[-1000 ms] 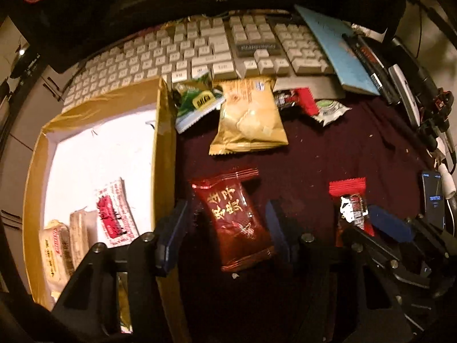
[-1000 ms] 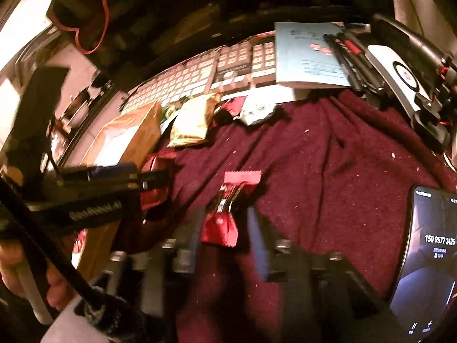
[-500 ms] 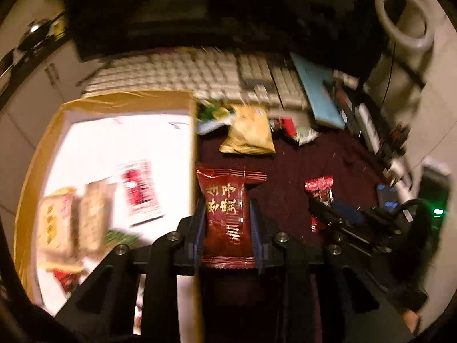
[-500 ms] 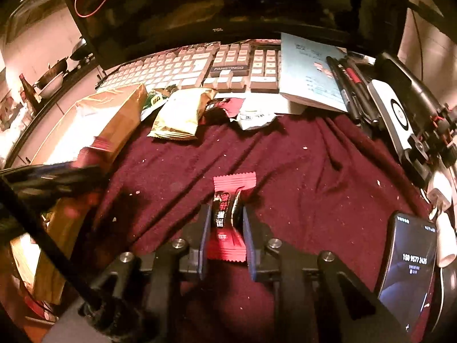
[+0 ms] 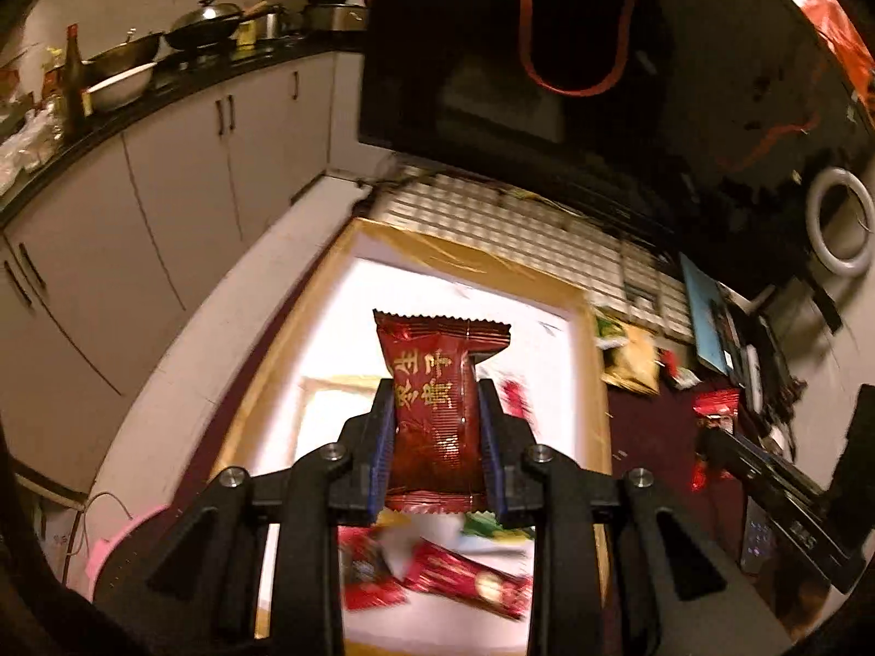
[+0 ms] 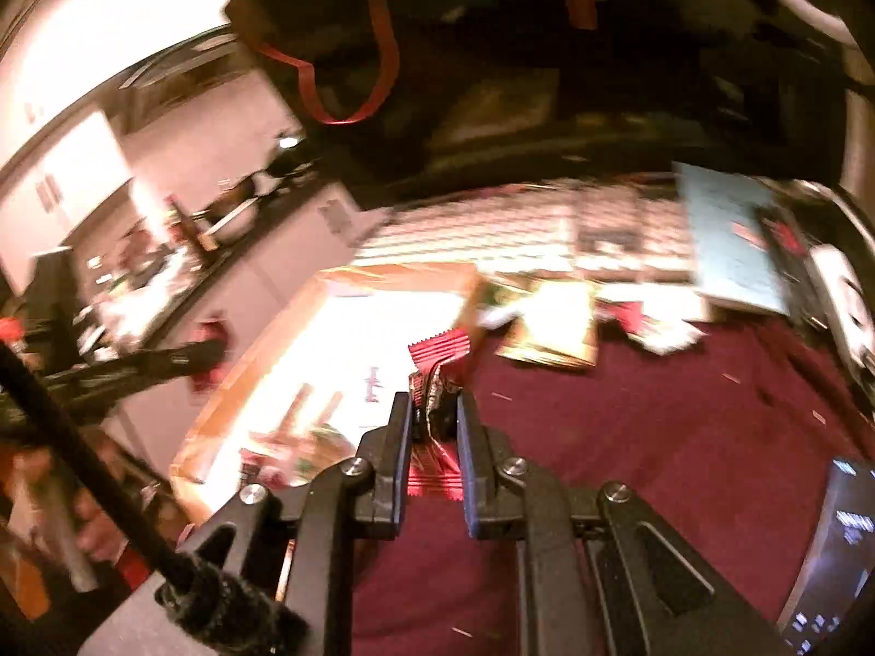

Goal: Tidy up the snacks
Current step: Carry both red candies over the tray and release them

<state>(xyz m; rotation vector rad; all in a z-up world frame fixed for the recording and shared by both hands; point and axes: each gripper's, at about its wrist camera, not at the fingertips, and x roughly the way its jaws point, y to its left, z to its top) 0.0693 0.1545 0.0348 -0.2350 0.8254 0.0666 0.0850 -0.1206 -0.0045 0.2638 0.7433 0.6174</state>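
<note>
Over the box (image 5: 588,382) now, both packets newly gripped.

The left gripper (image 5: 437,426) and right gripper (image 6: 432,426) both tilt downward, jaws clamped narrow, the right's having just been closing.

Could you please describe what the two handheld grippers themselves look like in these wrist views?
Both the left gripper and right gripper are matte black, angular linkage frames with silver pivot bolts. Their jaws are flat plates lined with dark blue ribbed pads. No sleeves are visible.

Dark red snack packet (image 5: 437,410) upright above the box (image 5: 593,382); small red candy (image 6: 435,382) airborne
</note>
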